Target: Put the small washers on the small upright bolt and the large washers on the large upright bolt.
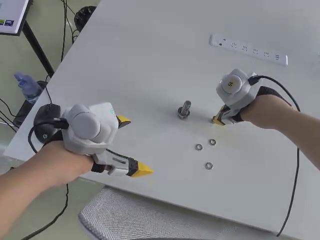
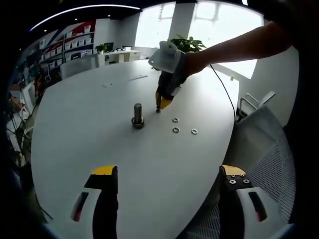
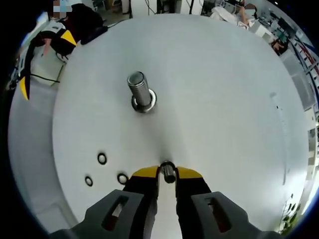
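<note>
Right gripper point(image 3: 168, 176) jaws clamped on small bolt point(image 3: 168, 171), probably steadying it for washers point(image 3: 102, 158) left of jaws; left gripper point(image 2: 168, 174) jaws apart, empty, waiting.

small bolt point(image 3: 168, 172) mostly hidden between right tongs point(image 3: 167, 174), 3 washers point(image 1: 199, 147) too small to tell sizes

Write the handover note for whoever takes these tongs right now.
Left tongs: open, empty, over the near table edge.
Right tongs: closed around the small bolt.
Large bolt: upright mid-table; whether the ring at its base is a washer, I cannot tell.
Three washers lie loose on the table near the right tongs.
Left to do: put them on the small bolt.
</note>
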`<state>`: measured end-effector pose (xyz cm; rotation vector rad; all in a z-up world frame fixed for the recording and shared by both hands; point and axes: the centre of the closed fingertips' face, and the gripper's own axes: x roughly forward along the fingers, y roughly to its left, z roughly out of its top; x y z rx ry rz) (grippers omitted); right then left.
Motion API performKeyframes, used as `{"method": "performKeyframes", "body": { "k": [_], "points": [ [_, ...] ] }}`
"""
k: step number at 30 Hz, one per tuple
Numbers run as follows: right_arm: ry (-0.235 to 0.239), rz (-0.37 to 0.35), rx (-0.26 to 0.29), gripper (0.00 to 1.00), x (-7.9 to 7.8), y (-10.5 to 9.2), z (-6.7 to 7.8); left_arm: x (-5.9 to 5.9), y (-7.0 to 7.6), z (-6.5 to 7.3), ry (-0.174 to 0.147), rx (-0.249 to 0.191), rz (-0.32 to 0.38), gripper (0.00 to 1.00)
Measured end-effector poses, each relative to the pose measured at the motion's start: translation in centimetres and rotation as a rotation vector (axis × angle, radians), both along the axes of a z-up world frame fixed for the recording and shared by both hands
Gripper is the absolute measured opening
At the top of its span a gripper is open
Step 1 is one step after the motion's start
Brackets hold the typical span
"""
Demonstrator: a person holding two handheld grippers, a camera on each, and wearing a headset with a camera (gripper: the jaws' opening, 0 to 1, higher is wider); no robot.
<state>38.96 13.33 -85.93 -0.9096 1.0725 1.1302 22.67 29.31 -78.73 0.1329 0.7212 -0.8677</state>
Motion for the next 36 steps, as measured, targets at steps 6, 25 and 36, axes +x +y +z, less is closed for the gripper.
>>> {"method": "performKeyframes", "body": {
  "k": [6, 25, 36],
  "points": [
    [0.000, 0.016, -0.012, 0.12, -0.43, -0.32, -0.66, 0.12, 0.04, -0.11, 0.003, 0.000, 0.001, 0.83],
    [-0.010, 0.002, -0.001, 0.13, -0.38, -0.19, -0.66, -0.10, 0.01, -0.16, 0.007, 0.005, -0.007, 0.80],
    [-0.035, 0.020, 0.012, 0.21, -0.37, 0.04, -0.47, -0.35, 0.06, 0.02, 0.011, 0.001, -0.007, 0.80]
  ]
}}
